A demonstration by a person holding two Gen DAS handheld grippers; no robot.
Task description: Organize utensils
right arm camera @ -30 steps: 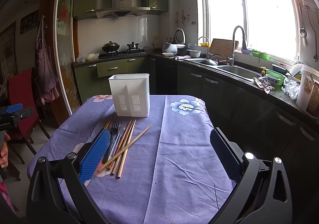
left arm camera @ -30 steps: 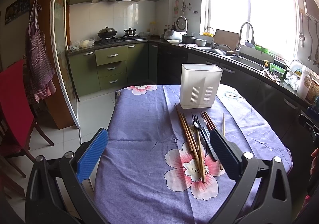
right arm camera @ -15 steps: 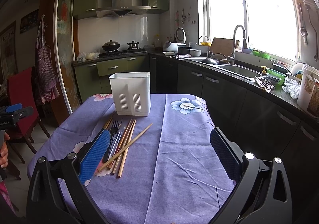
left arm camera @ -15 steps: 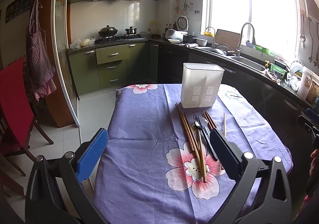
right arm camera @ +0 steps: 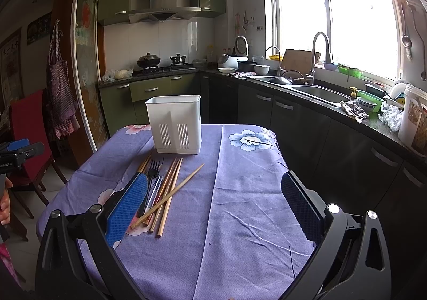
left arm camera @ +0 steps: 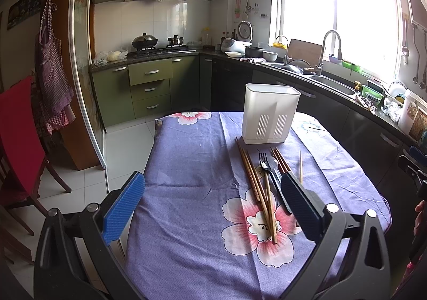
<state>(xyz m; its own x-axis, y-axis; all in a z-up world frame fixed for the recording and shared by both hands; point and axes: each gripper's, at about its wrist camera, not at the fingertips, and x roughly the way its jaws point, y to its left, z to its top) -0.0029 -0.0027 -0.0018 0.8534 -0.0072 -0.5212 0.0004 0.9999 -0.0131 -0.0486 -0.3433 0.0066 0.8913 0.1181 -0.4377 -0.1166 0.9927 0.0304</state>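
Since both grippers hang above the counter [right arm camera: 240,219] with nothing in them, you have a free choice of what to lift first. The left gripper [left arm camera: 213,209] has its jaws wide apart, and so does the right gripper [right arm camera: 216,209]. The utensils lie in a loose pile on the purple cloth just in front of the white holder [right arm camera: 174,123]: bamboo chopsticks [left arm camera: 256,187], darker chopsticks [left arm camera: 280,162], a fork [left arm camera: 264,162], and one stray chopstick [right arm camera: 170,194] crossing the rest at a slant. Expect all of them to be light, stiff and thin, and the fork's handle probably slick. Lying flat on soft cloth, they will likely roll or slip from a shallow pinch, so take each near mid-length, across its width. The stray chopstick, being on top, looks the easiest start.
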